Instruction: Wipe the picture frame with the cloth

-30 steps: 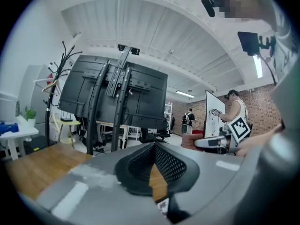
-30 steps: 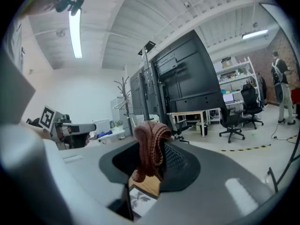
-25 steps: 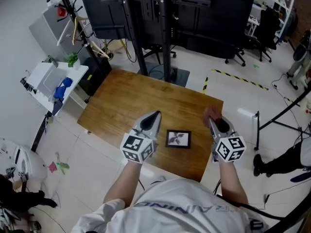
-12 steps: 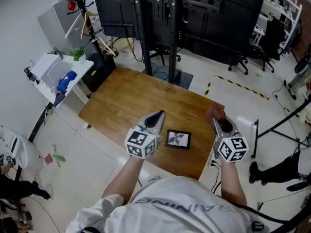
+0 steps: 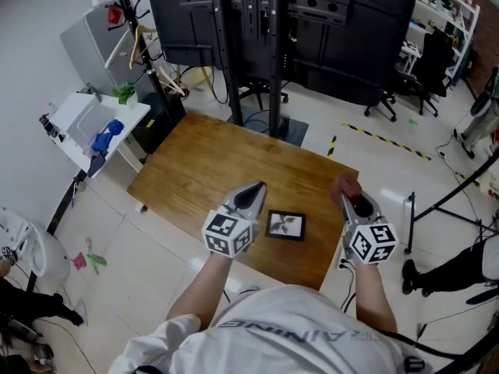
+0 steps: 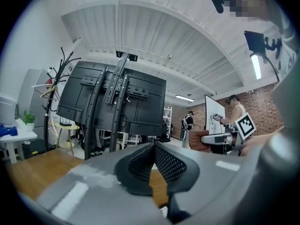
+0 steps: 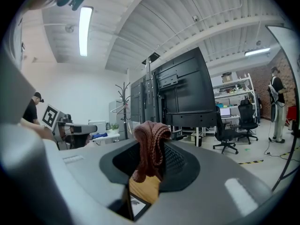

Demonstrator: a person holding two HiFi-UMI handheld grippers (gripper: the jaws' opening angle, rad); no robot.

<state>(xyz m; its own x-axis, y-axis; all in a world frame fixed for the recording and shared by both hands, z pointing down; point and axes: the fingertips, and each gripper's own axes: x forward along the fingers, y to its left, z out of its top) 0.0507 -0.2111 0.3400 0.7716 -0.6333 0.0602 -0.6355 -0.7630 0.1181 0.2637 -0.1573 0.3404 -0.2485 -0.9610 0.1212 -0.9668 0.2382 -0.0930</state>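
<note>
My left gripper (image 5: 249,193) hung over the near part of the wooden table (image 5: 195,162), its jaws pressed together on nothing. Just right of it, the one picture frame (image 5: 285,224) lay flat on the tabletop, and neither tool touched it. My right gripper (image 5: 348,196) hovered at the table's right edge, jaws clamped on the single reddish-brown knitted cloth (image 7: 151,146), which bunched above them. A white side table (image 5: 78,119) stood at the left, and one large black screen (image 5: 312,22) rose on its stand behind.
</note>
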